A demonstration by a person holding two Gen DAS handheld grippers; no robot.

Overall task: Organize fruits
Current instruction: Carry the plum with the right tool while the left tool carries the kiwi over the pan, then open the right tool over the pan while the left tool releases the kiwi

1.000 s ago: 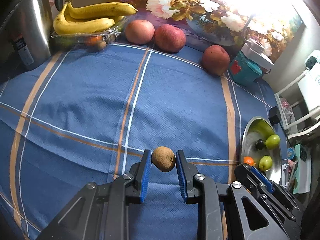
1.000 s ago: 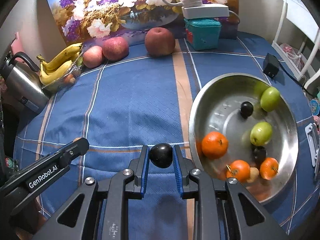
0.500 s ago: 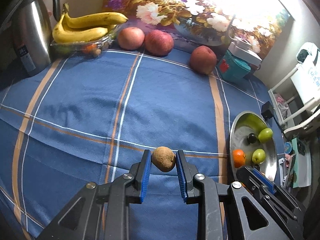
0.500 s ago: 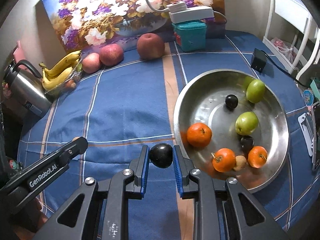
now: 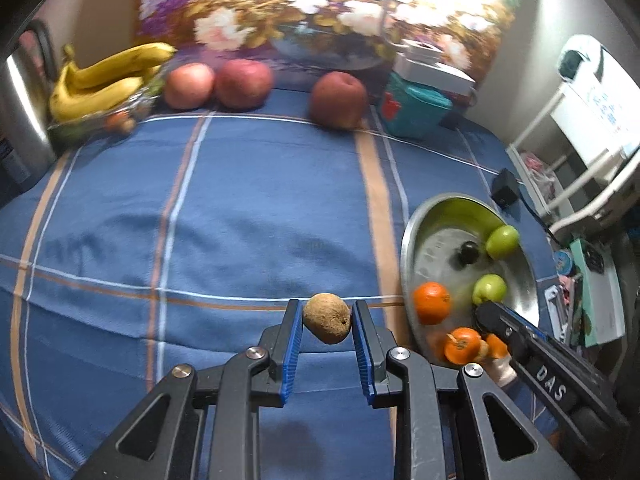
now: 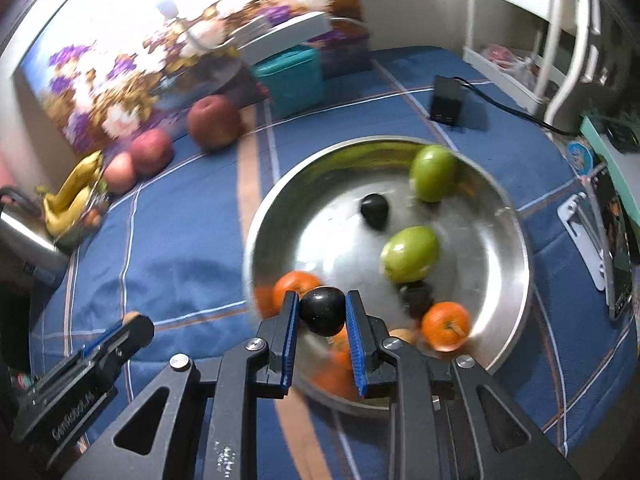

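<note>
Gripping a brown kiwi (image 5: pixel 327 317) in our left gripper (image 5: pixel 326 320) at lower centre above the blue cloth (image 5: pixel 248 208), we clamp a dark plum (image 6: pixel 322 310) in our right gripper (image 6: pixel 322 316), over the steel bowl's (image 6: pixel 516 248) lower-left rim, oranges (image 6: pixel 445 325) and green fruits (image 6: pixel 410 254) inside.

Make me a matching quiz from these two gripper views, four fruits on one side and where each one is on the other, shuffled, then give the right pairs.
Column one:
1. brown fruit
2. dark plum
3. bananas
4. green fruits

Column two:
A. inside the metal bowl
B. held by the right gripper
C. at the far left of the table by the kettle
D. held by the left gripper

Pairs: 1-D, 2-B, 3-C, 4-A
</note>
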